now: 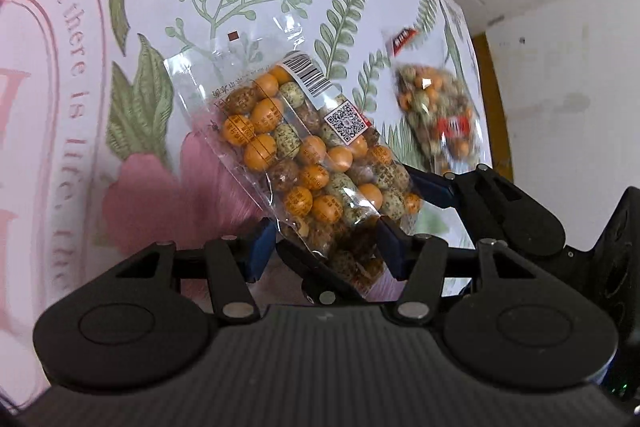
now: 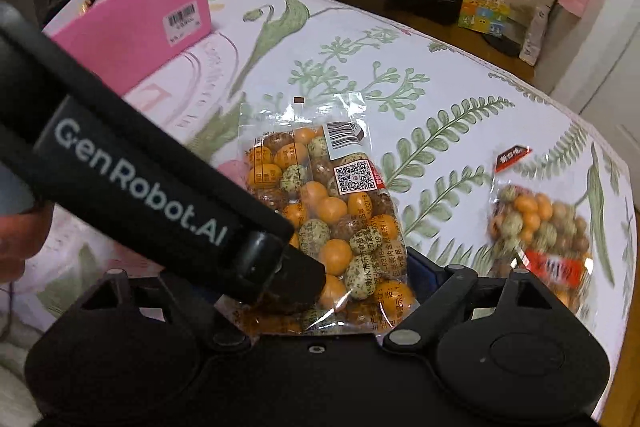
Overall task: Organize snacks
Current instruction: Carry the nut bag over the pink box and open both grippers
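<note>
- Snack bag (image 1: 316, 163): clear packet of orange, speckled green and brown coated nuts, barcode and QR label on its face. In the left wrist view it stands in the centre of the frame, tilted with its top toward the upper left and its lower end down between the left tongs. In the right wrist view (image 2: 332, 223) it sits centre frame, its lower end over the body of the right tongs.
- Left tongs (image 1: 326, 243): partly closed, blue pads pressing on the lower end of the snack bag from both sides; they have hold of the bag.
- Right tongs (image 2: 320, 291): jaws standing wide. The bag's lower end lies between them; only the right-hand blue pad shows, just beside the bag's edge. Whether it touches I cannot tell. The left tongs' black body crosses the lower left of this view and hides the other pad.
- Second snack bag (image 2: 540, 235): same kind of mixed nuts, red label, blurred; lies flat on the table at the right of the frame, well apart from both tongs.
- Table (image 2: 440, 75): covered with a white cloth printed with green ferns and pink flowers.
- Pink box (image 2: 140, 27): open-topped, barcode sticker on its side; upper left, on the table.
</note>
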Motion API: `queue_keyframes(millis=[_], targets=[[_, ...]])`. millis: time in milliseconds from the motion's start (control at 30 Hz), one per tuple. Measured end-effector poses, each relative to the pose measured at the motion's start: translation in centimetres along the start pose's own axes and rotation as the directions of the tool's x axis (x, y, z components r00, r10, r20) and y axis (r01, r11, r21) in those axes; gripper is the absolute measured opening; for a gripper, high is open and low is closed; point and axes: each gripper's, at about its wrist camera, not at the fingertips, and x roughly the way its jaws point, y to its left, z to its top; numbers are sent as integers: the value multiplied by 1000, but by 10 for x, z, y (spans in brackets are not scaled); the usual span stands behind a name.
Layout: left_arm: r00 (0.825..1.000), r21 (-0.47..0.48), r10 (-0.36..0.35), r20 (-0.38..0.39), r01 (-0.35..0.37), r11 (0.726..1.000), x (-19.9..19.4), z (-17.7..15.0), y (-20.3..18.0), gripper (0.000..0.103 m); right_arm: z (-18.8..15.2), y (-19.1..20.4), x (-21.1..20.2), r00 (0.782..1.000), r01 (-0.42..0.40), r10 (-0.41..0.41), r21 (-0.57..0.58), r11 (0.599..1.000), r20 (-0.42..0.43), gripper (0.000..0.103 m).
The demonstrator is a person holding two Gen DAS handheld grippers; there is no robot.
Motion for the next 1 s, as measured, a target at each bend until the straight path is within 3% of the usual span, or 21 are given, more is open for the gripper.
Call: queue_keyframes(millis=[267, 367, 500, 733, 1000], targets=[[998, 86, 13, -61, -8, 996, -42, -19, -8, 54, -5, 36, -39, 999, 19, -20, 53, 998, 25, 90], [999, 139, 13, -51, -6, 990, -65, -32, -14, 55, -5, 46, -57, 999, 9, -13, 82, 997, 44, 90], [999, 142, 9, -35, -4, 990, -89, -43, -13, 55, -1, 62, -71, 999, 15, -18, 69, 997, 50, 90], [1000, 130, -3, 13, 1, 992, -135, -54, -3, 55, 19, 99, -95, 997, 51, -49, -16, 999, 67, 90], [990, 102, 48, 129, -61, 993, -197, -57, 27, 56, 55, 134, -101, 986, -24, 37, -84, 996, 163, 90]])
